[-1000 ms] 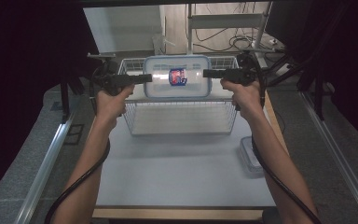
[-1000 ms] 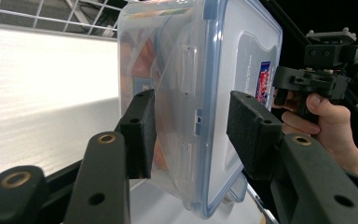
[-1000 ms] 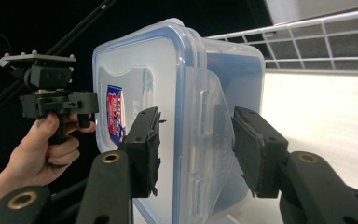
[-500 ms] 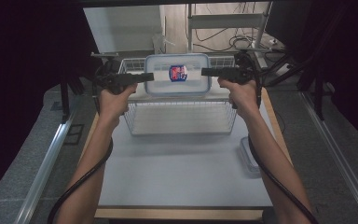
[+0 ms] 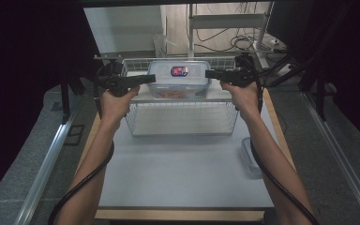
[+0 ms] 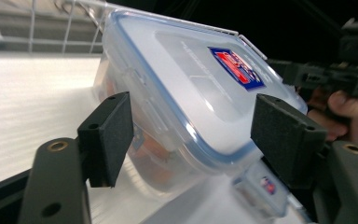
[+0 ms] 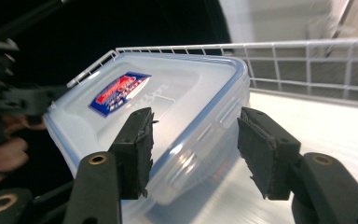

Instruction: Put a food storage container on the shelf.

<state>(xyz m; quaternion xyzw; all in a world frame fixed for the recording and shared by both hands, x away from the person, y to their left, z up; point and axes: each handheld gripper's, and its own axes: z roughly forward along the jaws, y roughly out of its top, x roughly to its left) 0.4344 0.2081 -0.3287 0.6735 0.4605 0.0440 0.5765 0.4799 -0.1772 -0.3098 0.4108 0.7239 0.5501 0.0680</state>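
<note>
While lowering: food box [image 5: 179, 78] now sits lower, inside wire basket [image 5: 183, 123].
Left gripper [image 6: 193, 135]: jaws just opening, released off box corner.
Right gripper [image 7: 193, 149]: jaws slack, pads clear of box.
Meaning: placement likely done.

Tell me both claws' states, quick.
Left claw: open, just been opening, astride the food box end.
Right claw: astride the other end; grip cannot be told.

The clear plastic food container [image 5: 179, 79] has a translucent lid rimmed in blue, with latch flaps at its ends and a red-and-blue label at the lid's centre. The lid is on. Something orange shows through its wall. It sits in the far part of the wire basket [image 5: 183, 117], its long side running across the table.
</note>
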